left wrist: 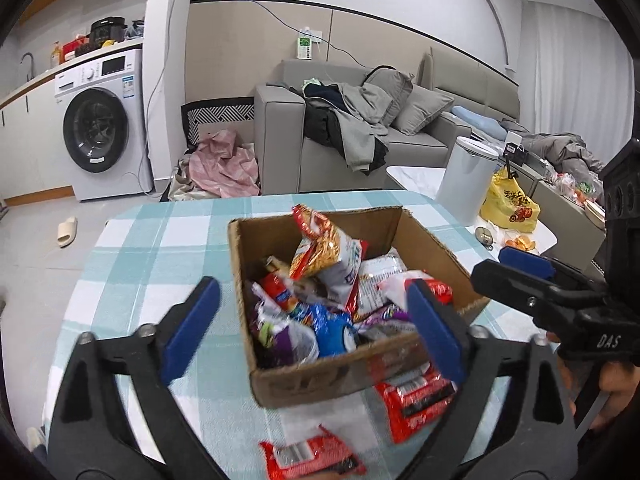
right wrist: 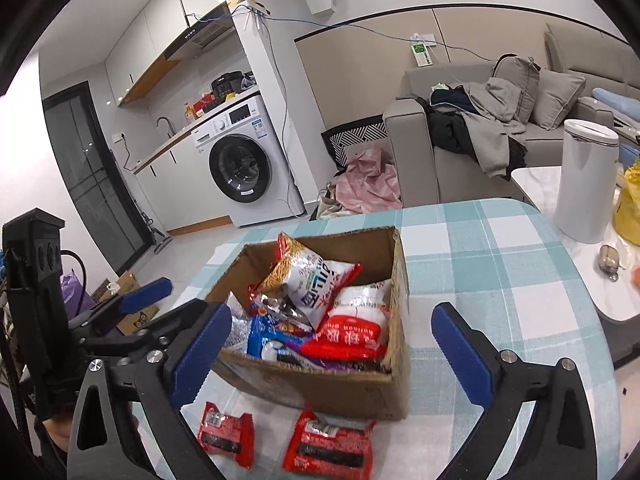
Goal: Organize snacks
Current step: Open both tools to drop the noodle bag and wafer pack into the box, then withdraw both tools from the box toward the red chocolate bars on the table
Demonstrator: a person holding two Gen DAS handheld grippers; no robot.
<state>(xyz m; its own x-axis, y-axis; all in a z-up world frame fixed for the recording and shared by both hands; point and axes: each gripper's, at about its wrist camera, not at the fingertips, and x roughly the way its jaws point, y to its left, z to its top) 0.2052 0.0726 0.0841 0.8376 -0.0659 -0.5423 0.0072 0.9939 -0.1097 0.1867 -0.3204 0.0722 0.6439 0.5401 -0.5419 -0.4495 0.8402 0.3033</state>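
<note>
Both claws released over the snack box.
The left claw (left wrist: 314, 328) and right claw (right wrist: 332, 346) gaped empty above the cardboard box (right wrist: 320, 392); two red packets (right wrist: 329, 446) lay on the tabletop (right wrist: 480, 272).

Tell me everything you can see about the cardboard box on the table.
The cardboard box is brown and open-topped, with worn, slightly crushed walls and a frayed rim. It stands upright on the checked tablecloth, filled with a loose pile of snack packets; a red and silver one sticks up above the rim. Two red packets lie on the cloth by its near wall, the larger seemingly touching it. Nothing grips it.
</note>
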